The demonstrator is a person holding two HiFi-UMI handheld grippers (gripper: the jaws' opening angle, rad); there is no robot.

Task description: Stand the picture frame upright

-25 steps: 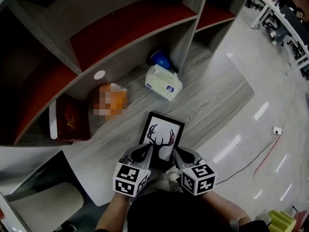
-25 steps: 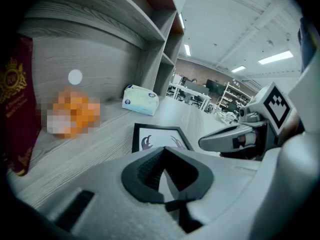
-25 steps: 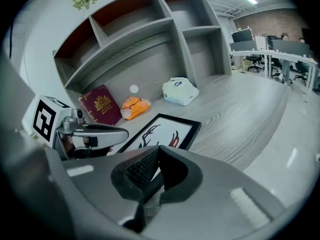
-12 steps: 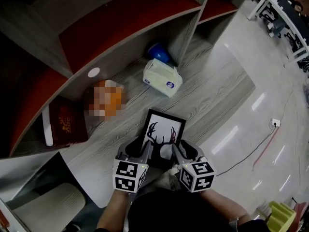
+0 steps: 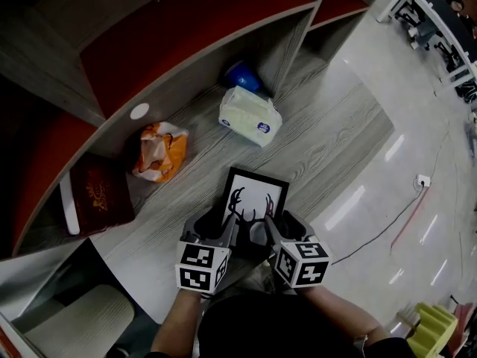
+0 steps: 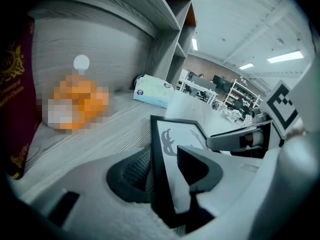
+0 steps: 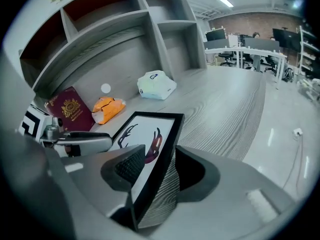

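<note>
A black picture frame [image 5: 253, 194] with an antler print lies face up on the grey wood shelf top [image 5: 328, 136], near its front edge. My left gripper [image 5: 220, 233] straddles the frame's left side near the close corner; its jaws have just been opening, and the frame edge [image 6: 159, 149] stands between the pads without being pressed. My right gripper [image 5: 273, 228] straddles the right side the same way, also just opened, with the frame edge [image 7: 161, 149] between its fingers. Whether the near end is lifted off the wood I cannot tell.
Behind the frame lie a white tissue pack [image 5: 250, 115], a blue object [image 5: 240, 75], an orange bag [image 5: 158, 151] and a maroon book [image 5: 100, 192]. Shelf dividers rise at the back. Shiny floor with a cable and socket [image 5: 422, 180] runs to the right.
Both grippers' jaws have gone from shut to open and slid a little down and forward, so that each now has a side edge of the frame between its fingers.
</note>
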